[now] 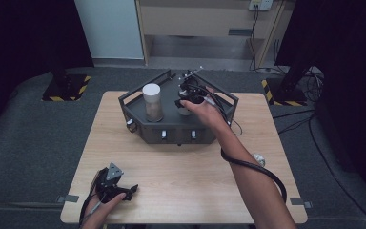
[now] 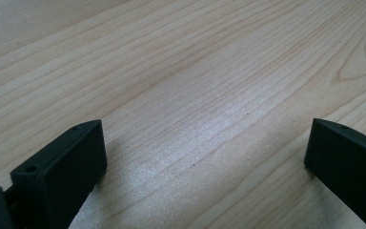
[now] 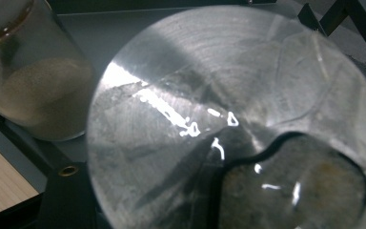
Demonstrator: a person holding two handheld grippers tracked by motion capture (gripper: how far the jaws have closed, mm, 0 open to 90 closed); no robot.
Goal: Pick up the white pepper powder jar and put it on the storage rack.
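A dark grey angular box with rails and front knobs stands at the far middle of the wooden table. On it stands a jar with a white lid and sandy powder inside, which also appears in the right gripper view as the jar. My right gripper hangs over the box to the right of the jar. It is shut on a round clear container that hides its jaws. My left gripper rests on the table's near left, open, with bare wood between its fingers.
A black cable loops from my right forearm over the table's right side, beside a small pale object. Grey carpet surrounds the table. Stands with yellow-black stripes sit on the floor at the far left and far right.
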